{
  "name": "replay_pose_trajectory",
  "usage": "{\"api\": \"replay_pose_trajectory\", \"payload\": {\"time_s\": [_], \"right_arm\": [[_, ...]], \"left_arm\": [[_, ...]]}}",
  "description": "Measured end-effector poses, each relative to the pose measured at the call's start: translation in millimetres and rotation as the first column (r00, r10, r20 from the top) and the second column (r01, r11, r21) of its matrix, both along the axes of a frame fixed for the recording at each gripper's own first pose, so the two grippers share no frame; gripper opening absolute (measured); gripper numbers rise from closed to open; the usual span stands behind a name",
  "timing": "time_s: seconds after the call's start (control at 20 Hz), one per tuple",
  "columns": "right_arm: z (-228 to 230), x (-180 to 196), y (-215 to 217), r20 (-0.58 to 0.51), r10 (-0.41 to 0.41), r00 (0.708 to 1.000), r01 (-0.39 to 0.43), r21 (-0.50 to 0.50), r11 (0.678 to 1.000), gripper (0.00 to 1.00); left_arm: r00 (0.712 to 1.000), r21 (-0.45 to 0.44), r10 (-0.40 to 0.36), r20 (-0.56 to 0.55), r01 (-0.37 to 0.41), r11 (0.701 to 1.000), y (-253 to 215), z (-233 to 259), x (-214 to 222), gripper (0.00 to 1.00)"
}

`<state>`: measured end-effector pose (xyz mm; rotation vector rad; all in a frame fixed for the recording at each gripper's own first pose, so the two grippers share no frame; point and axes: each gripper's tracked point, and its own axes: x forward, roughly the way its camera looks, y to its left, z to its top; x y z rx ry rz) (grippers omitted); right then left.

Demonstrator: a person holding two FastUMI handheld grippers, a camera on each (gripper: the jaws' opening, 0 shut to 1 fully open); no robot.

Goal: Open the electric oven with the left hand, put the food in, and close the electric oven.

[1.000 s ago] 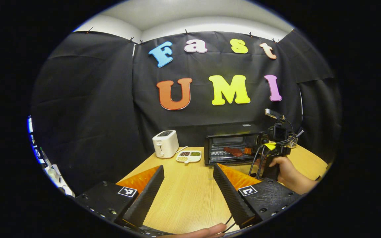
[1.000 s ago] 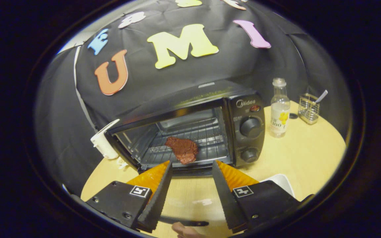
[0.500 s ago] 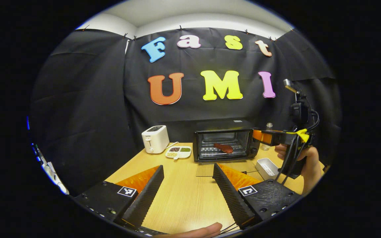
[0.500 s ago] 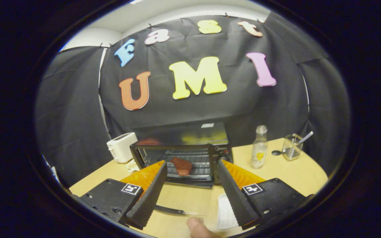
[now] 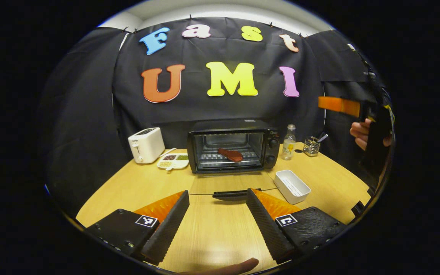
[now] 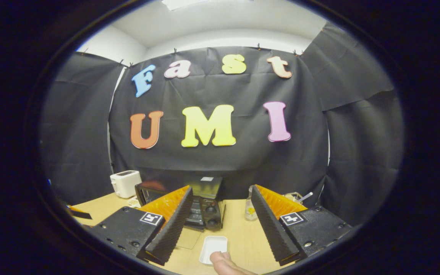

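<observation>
Seen along the left gripper [image 5: 217,208], whose jaws stand spread with nothing between them, the scene runs from a white toaster [image 5: 146,144] well beyond the left finger, past a small divided dish [image 5: 173,162] just beside it, to the electric oven [image 5: 232,146] straight ahead of the gap. The oven door [image 5: 230,183] lies folded down flat toward the jaws, its dark handle [image 5: 230,195] just beyond the fingertips and between them. Inside, the food [image 5: 230,154], a reddish slab of meat, rests on the wire rack. Beyond the right finger sits an empty white tray [image 5: 291,186], with a bottle [image 5: 288,142] and a small wire holder [image 5: 311,145] farther back by the oven's side. At the far right a hand [image 5: 361,134] holds the right gripper [image 6: 221,216] raised high, well apart from the oven; its jaws are likewise spread and empty, and beyond them the oven, bottle and tray lie low on the table [image 6: 239,238].

Judging from this, opening and loading are done. What is left is closing: the left gripper looks placed to reach the handle and swing the door up.
</observation>
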<state>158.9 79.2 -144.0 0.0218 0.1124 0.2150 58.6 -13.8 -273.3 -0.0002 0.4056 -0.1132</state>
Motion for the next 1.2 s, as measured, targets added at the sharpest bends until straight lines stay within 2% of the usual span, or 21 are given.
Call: {"api": "replay_pose_trajectory", "payload": {"time_s": [0.25,0.3,0.45,0.65,0.9,0.95,1.0,1.1,1.2], "right_arm": [[38,-16,-56,0.087,-0.093,0.992,0.093,0.008,0.996,0.97],[40,-20,-62,0.093,-0.1,0.991,0.099,0.018,0.995,0.94],[43,-26,-78,0.11,-0.107,0.988,0.108,-0.006,0.994,0.96],[44,-28,-101,0.124,-0.145,0.982,0.152,-0.046,0.987,0.96],[31,-23,-104,0.106,-0.13,0.986,0.137,-0.059,0.989,0.95],[29,-21,-106,0.1,-0.131,0.986,0.138,-0.062,0.989,0.97],[27,-21,-105,0.093,-0.128,0.987,0.135,-0.066,0.989,0.95],[26,-19,-105,0.087,-0.119,0.989,0.125,-0.071,0.99,0.97],[27,-18,-108,0.091,-0.119,0.989,0.125,-0.07,0.99,0.97]], "left_arm": [[0.99,-0.032,-0.071,-0.125,0.067,0.997,-36,-55,26,0.96],[0.985,-0.043,-0.077,-0.158,0.071,0.997,-40,-68,31,0.96],[0.972,-0.058,-0.066,-0.227,0.055,0.997,-50,-101,45,0.97],[0.966,-0.084,-0.052,-0.251,0.032,0.996,-58,-119,62,0.97],[0.969,-0.046,-0.026,-0.245,0.015,0.999,-55,-125,87,0.97],[0.97,-0.025,-0.003,-0.243,-0.003,1.0,-48,-126,93,0.97],[0.968,-0.008,0.006,-0.252,-0.008,1.0,-44,-130,98,0.97],[0.95,0.007,0.002,-0.311,0.0,1.0,-46,-141,92,0.97],[0.953,0.007,0.003,-0.303,0.0,1.0,-46,-139,94,0.97]]}}
